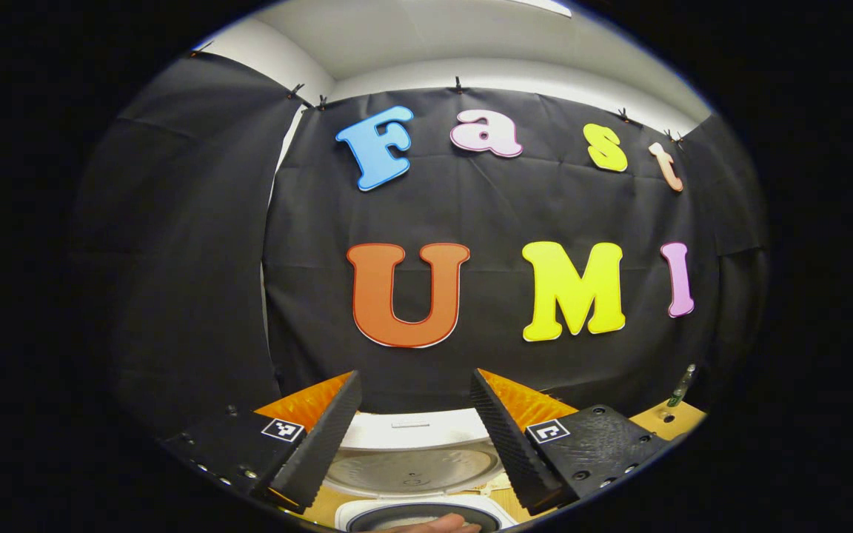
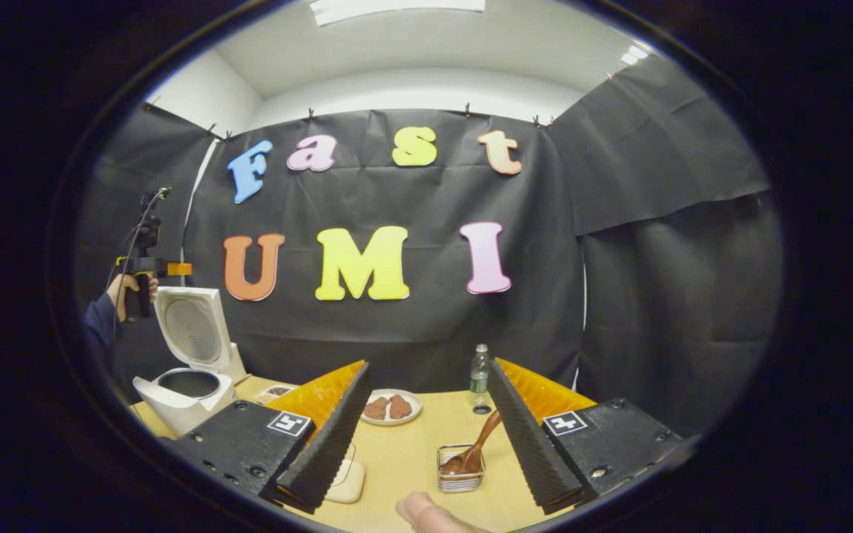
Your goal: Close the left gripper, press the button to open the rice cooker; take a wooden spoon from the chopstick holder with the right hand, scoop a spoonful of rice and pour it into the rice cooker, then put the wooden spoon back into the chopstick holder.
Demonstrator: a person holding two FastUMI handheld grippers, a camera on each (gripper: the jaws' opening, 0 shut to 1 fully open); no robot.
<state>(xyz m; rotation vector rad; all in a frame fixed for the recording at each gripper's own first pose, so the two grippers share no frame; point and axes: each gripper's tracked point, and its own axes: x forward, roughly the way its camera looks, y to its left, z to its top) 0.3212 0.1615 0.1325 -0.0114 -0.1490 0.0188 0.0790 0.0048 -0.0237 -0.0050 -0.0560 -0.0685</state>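
a: why are the left tongs held up wide over the rice cooker?

b: lid's already up. right tongs, wide and empty, are lined up on the wooden spoon propped in the chopstick holder on the tabletop.

Two claw cameras, both facing the booth's back wall

Left gripper view hangs close above the open rice cooker; right gripper view sits farther back over the tabletop, seeing that cooker leftward.
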